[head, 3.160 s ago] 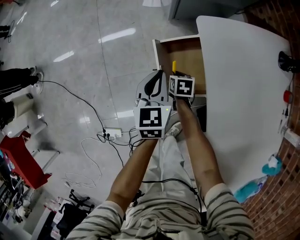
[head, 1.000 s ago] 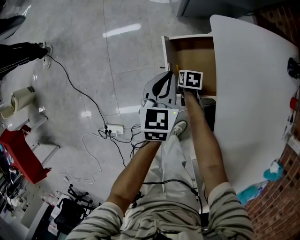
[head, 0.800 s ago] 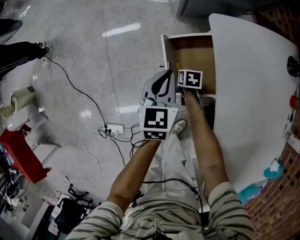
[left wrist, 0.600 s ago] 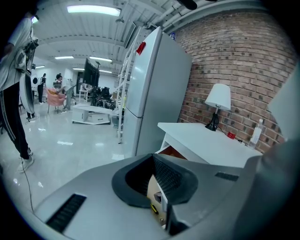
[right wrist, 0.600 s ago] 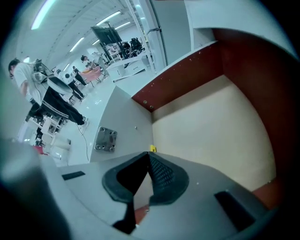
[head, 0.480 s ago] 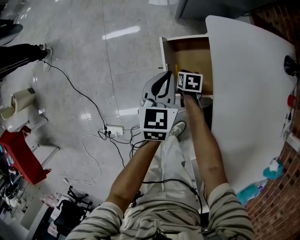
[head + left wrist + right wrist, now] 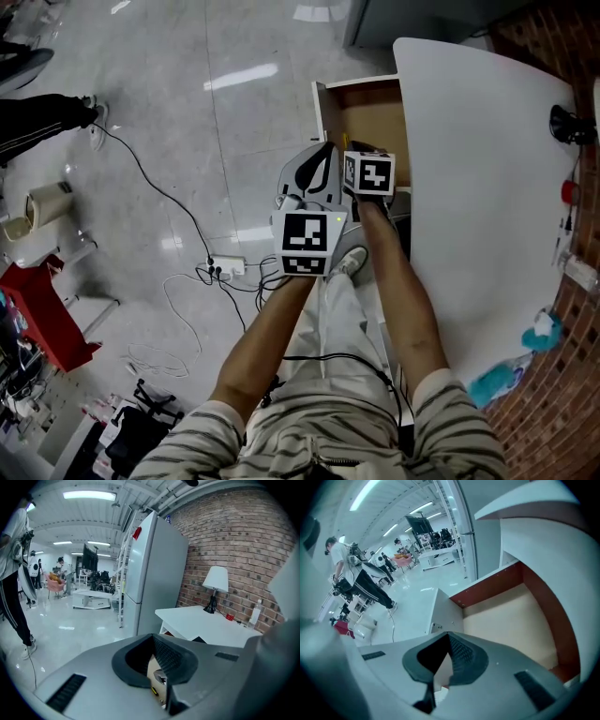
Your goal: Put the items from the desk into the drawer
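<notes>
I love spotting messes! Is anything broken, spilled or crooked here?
Nothing looks broken or spilled. The drawer hangs open from the white desk, but that suits the tidying job. The only messy bit is the loose cables tangled on the floor.

My right gripper (image 7: 432, 686) has its jaws pressed together, with nothing between them. Past it I see the open drawer (image 7: 511, 616), tan inside with red-brown walls, under the white desk (image 7: 553, 541). A person (image 7: 361, 581) stands far off on the shiny floor (image 7: 417, 597).
</notes>
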Motion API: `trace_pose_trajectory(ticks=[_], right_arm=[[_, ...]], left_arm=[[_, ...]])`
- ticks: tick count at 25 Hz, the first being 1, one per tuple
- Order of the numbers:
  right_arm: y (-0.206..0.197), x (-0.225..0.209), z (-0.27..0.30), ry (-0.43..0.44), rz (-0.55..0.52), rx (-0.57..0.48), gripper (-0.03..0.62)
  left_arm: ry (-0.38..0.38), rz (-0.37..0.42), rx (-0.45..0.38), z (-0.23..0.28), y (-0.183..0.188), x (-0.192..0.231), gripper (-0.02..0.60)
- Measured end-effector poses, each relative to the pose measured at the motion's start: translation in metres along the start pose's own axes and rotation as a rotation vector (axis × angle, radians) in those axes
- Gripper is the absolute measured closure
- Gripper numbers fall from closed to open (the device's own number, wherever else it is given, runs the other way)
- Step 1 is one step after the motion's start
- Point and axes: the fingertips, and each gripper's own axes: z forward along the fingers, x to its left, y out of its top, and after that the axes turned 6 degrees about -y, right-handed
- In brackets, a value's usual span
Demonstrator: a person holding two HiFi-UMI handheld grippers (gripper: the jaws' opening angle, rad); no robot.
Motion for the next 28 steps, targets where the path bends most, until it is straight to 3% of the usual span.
trace_pose_trajectory(ticks=[11,21,28], right_arm=[[0.041,0.025,-0.106,0.055,0.039,-0.175,0.583],[0.089,0.053,-0.238,0.068,-0.032,-0.421,0.583],[0.115,0.06,-0.332,0.064,-0.079,-0.572,0.583]], left_arm=[[0.022,0.03,-0.025,-0.043,0.043,-0.022,0.574],[0.041,0.076,-0.073,-0.095,0.089,-0.048,0.574],[0.018,0.078,-0.15,-0.14,0.133,-0.074,0.574]])
